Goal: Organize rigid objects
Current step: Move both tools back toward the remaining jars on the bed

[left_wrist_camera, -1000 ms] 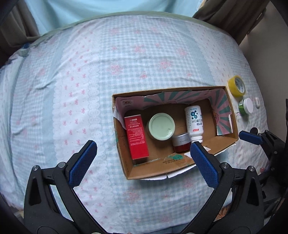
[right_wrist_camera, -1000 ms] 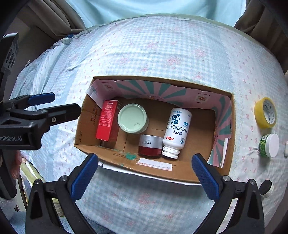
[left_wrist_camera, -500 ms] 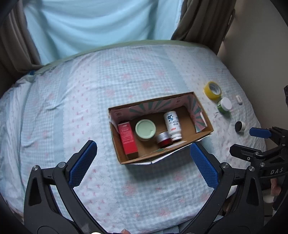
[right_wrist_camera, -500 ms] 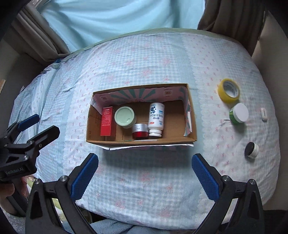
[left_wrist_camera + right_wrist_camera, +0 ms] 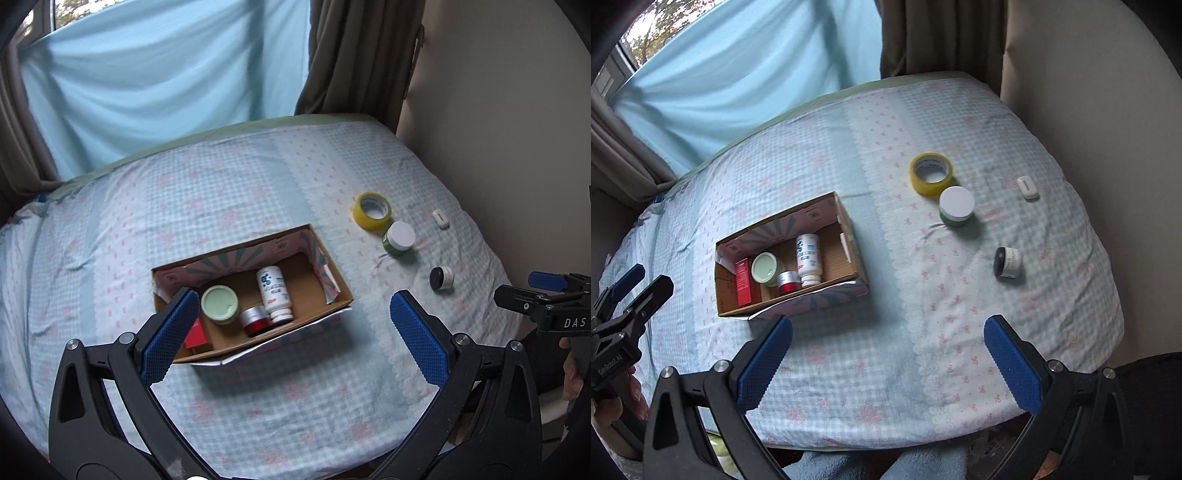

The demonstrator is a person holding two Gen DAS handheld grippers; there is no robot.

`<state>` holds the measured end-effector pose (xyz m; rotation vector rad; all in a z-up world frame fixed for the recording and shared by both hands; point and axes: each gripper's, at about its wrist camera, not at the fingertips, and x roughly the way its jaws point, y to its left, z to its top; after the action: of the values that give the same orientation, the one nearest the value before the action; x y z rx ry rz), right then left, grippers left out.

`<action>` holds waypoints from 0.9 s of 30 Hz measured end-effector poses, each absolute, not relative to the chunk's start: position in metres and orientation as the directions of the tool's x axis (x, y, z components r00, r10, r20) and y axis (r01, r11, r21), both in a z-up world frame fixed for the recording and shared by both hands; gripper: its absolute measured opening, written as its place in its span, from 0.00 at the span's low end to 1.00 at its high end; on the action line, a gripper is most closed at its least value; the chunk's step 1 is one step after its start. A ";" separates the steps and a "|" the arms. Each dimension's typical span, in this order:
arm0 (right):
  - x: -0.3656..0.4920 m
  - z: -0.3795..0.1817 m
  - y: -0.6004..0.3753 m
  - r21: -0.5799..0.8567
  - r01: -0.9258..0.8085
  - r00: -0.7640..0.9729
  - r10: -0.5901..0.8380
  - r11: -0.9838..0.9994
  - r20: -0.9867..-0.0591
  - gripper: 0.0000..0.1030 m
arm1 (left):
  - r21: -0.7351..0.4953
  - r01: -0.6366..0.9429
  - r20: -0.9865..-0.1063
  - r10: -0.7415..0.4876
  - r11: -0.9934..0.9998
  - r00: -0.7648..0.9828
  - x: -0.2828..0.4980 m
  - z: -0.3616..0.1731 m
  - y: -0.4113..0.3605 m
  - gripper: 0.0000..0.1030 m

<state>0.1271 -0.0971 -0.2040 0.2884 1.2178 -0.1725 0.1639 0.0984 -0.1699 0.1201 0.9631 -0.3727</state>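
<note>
Cardboard box [image 5: 790, 254] sitting mid-bed, holding red carton [image 5: 742, 282], green-lidded jar [image 5: 764, 268], red jar [image 5: 788, 282], white bottle [image 5: 808, 258]; tape roll [image 5: 931, 172], white-lidded jar [image 5: 956, 205], black-lidded jar [image 5: 1008, 262] lying right; left gripper [image 5: 291, 334], right gripper [image 5: 886, 356] hovering near, wide open, gripping nothing.

Pale blue gingham bedspread [image 5: 886, 295] is showing pink bows; yellow tape roll [image 5: 931, 172] is glowing beside the white-lidded green jar [image 5: 956, 206]; brown cardboard box [image 5: 827, 288] is flashing teal stripes.
</note>
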 end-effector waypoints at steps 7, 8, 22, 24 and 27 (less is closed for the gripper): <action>0.116 -0.216 -0.188 0.135 0.313 0.351 0.017 0.940 -0.936 1.00 | -0.026 0.360 -0.838 -0.217 0.933 0.501 0.164 -0.184 -0.010 1.00; 0.116 -0.219 -0.202 0.147 0.316 0.351 0.029 0.937 -0.936 1.00 | -0.022 0.364 -0.842 -0.214 0.931 0.495 0.165 -0.188 -0.026 1.00; 0.131 -0.301 -0.317 0.239 0.360 0.252 0.153 0.902 -0.956 1.00 | 0.013 0.471 -0.941 -0.149 0.882 0.305 0.224 -0.277 -0.182 1.00; 0.133 -0.316 -0.321 0.244 0.370 0.235 0.163 0.896 -0.958 1.00 | 0.025 0.493 -0.951 -0.132 0.869 0.281 0.236 -0.293 -0.196 1.00; 0.139 -0.338 -0.325 0.255 0.390 0.214 0.182 0.885 -0.960 1.00 | 0.045 0.527 -0.963 -0.104 0.849 0.249 0.254 -0.320 -0.213 1.00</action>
<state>0.1390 -0.3252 -0.3377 0.5030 1.3641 -0.1535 0.2545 -0.2130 -0.3199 0.3977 1.2526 -0.4449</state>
